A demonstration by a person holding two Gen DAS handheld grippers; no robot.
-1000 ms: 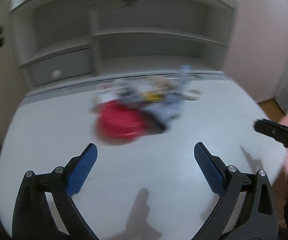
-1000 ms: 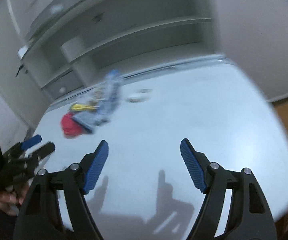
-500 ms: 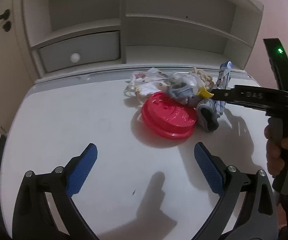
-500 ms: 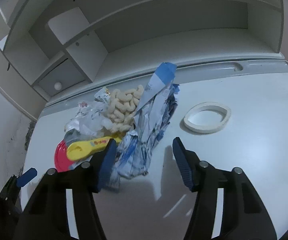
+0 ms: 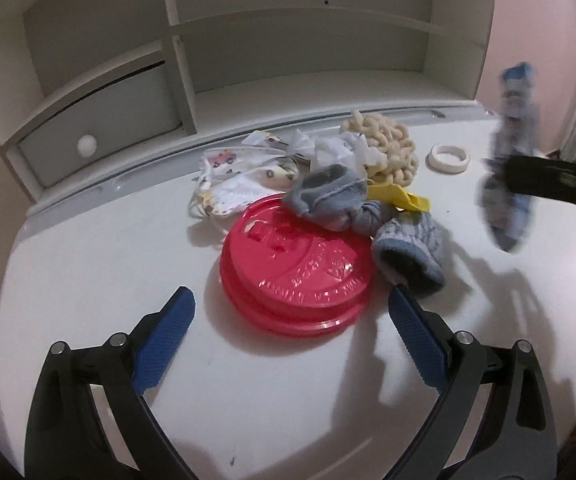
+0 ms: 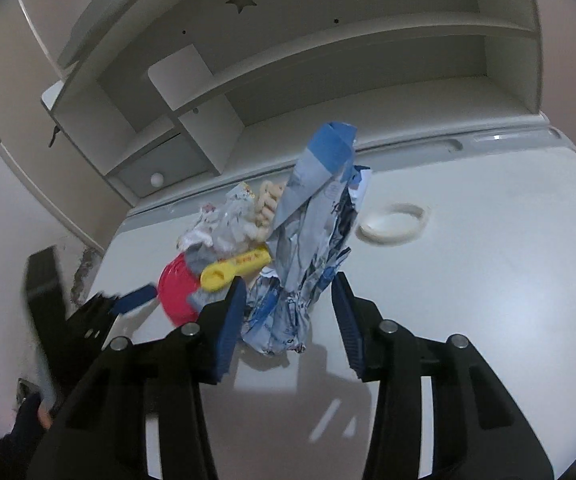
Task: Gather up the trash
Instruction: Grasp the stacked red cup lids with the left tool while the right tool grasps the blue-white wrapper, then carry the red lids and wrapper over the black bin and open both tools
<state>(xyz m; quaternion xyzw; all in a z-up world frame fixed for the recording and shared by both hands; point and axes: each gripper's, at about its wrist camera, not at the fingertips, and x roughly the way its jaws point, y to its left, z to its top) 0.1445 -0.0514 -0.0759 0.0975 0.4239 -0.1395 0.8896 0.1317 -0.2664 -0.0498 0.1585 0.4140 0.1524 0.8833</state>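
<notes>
White table (image 6: 468, 280), crumpled blue-and-white wrapper (image 6: 308, 248) between closing right tongs (image 6: 288, 300).

Both tongs, left tongs (image 5: 291, 334) and right tongs (image 6: 288, 312), have black frames with silver screws. Their fingers (image 5: 163, 342) carry blue textured pads.

Bright red plastic lid (image 5: 296, 268), yellow scoop (image 6: 233, 270) with red lettering, grey-blue socks (image 5: 330, 200), and a crumpled wrapper (image 6: 308, 240) that's pale grey with a blue print and a solid blue top. Face masks (image 5: 239, 184) are white with little cartoon prints. White desk (image 5: 87, 272).
</notes>
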